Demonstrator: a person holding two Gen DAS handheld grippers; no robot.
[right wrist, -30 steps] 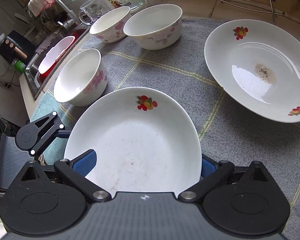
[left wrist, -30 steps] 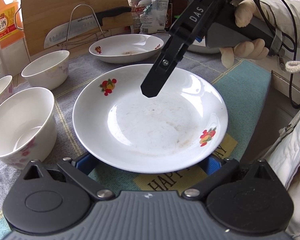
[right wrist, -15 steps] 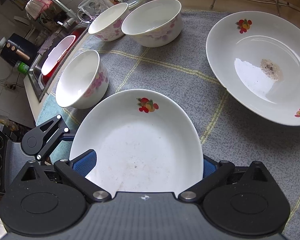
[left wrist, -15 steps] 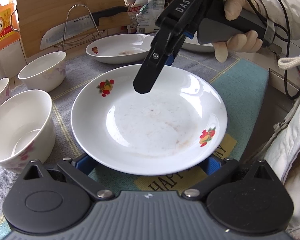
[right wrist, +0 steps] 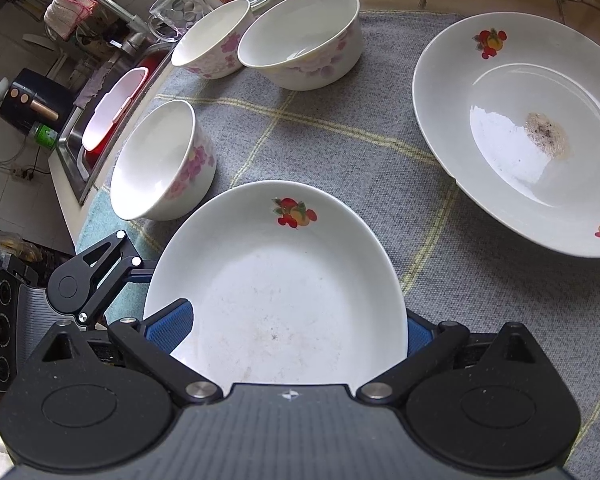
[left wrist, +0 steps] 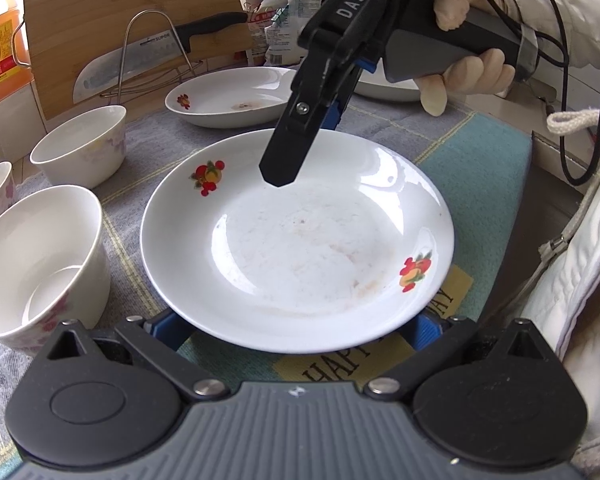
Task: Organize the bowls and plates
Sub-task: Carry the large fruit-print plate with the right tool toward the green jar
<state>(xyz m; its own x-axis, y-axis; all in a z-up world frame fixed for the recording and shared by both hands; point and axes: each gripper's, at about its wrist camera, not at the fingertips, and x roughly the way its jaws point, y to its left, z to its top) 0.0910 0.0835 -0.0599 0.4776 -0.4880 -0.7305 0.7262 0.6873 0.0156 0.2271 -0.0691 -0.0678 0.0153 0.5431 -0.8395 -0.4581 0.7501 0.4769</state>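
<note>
While both grippers are spread wide around it, the plate (left wrist: 300,248) is left resting on the cloth (right wrist: 340,148).
Three bowls (right wrist: 164,160) and a second plate (right wrist: 520,140) are set nearby.

The near plate (left wrist: 296,248) is white with two fruit decals and faint smears, sitting on the mat. A second plate (right wrist: 540,140) (dried brown spot inside) lies well apart, and three floral bowls (right wrist: 164,160) stand upright nearby.
</note>
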